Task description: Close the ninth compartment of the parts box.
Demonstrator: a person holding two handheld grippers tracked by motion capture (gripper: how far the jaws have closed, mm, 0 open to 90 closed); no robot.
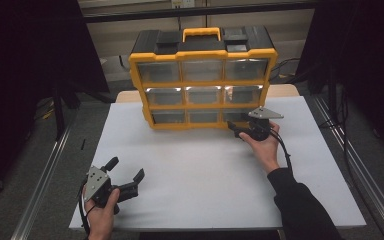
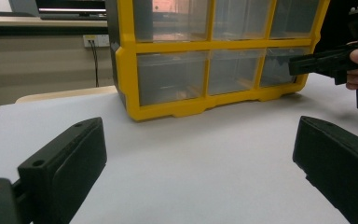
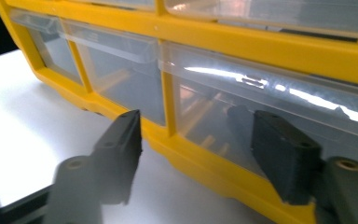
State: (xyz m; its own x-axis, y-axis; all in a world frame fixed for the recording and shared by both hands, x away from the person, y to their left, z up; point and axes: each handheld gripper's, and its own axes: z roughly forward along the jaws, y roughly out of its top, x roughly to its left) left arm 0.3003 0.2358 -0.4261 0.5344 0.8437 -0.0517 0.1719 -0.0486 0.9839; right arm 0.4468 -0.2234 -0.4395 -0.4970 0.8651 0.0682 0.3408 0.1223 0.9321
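Note:
A yellow and black drawer cabinet (image 1: 202, 75) with clear drawers stands at the back of the white table (image 1: 205, 170). My right gripper (image 1: 234, 129) is held close in front of the cabinet's bottom right drawer (image 1: 237, 115). In the right gripper view its jaws (image 3: 196, 119) stand open, one on each side of the yellow post beside that drawer (image 3: 223, 98), and grip nothing. My left gripper (image 1: 128, 167) rests near the table's front left corner. It is wide open and empty, and faces the cabinet (image 2: 200, 100) from a distance. The left gripper view also catches the right gripper (image 2: 298, 65) at the drawer.
The cabinet has a yellow carry handle (image 1: 201, 33) on its black top. Metal rails (image 1: 45, 170) run along the floor on both sides of the table. White table surface stretches between the two grippers.

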